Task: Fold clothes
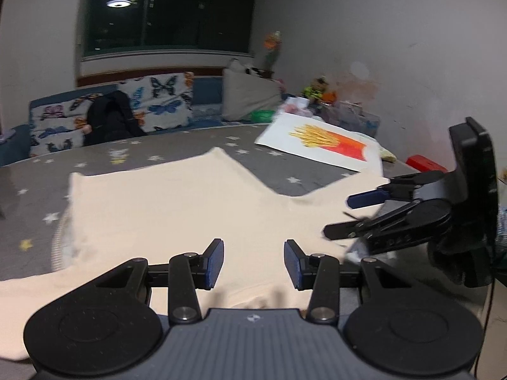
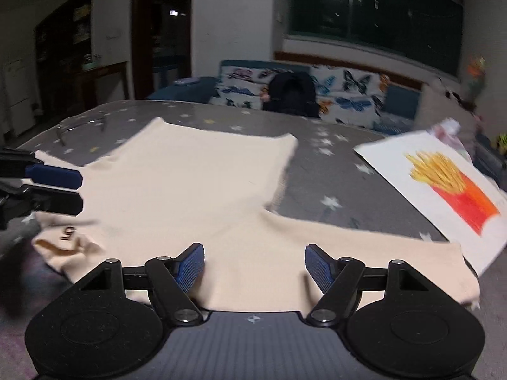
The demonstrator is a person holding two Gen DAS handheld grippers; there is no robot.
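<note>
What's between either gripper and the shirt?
Nothing visible. The left gripper and right gripper both stand open directly over the beige shirt, with bare cloth between the pads. The fries shirt lies off to the side, apart.

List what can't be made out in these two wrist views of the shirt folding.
- Cream shirt: its near edge is hidden behind the left gripper body in the left wrist view.
- Shirt label print: blurred, unreadable in the right wrist view.
- Right gripper: motion blur in the left view hides whether its tips touch the cloth.
- Toys by the wall: too small and blurred to identify.
- Fries print: garment cut off by the right edge.
</note>
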